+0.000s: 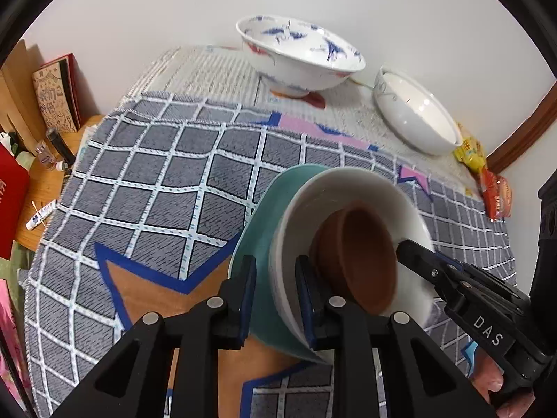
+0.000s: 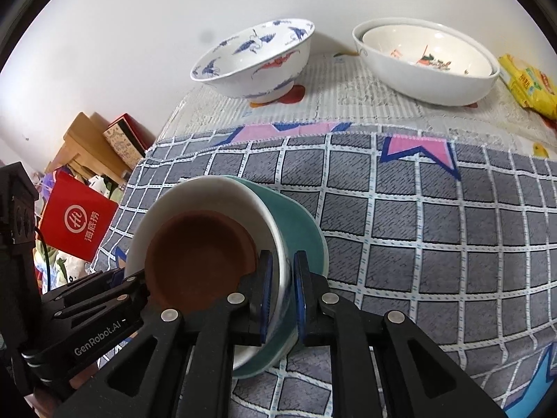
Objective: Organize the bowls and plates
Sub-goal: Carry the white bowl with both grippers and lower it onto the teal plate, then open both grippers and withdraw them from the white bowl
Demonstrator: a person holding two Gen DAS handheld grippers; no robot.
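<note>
- Left gripper (image 1: 275,299) and right gripper (image 2: 281,296) fingers both clamp the nested stack: teal ceramic plate (image 1: 254,244), white bowl (image 1: 348,188), brown bowl (image 1: 362,254).
- Stack held over the grey checked cloth (image 1: 156,181).
- Step: carrying the stack; next likely set down level near the blue-crane bowl (image 2: 254,59).

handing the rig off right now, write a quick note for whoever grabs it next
Left claw: shut on the near-left rim of the nested stack.
Right claw: shut on the opposite rim of the same stack.
Stack: brown dish inside a white bowl inside a teal bowl, tilted over the checked cloth; whether it touches the cloth cannot be told.
At the back by the wall: crane bowl alone; two white bowls already nested.
Done: two stacks formed.
Left: probably set this stack level and deal with the crane bowl.
</note>
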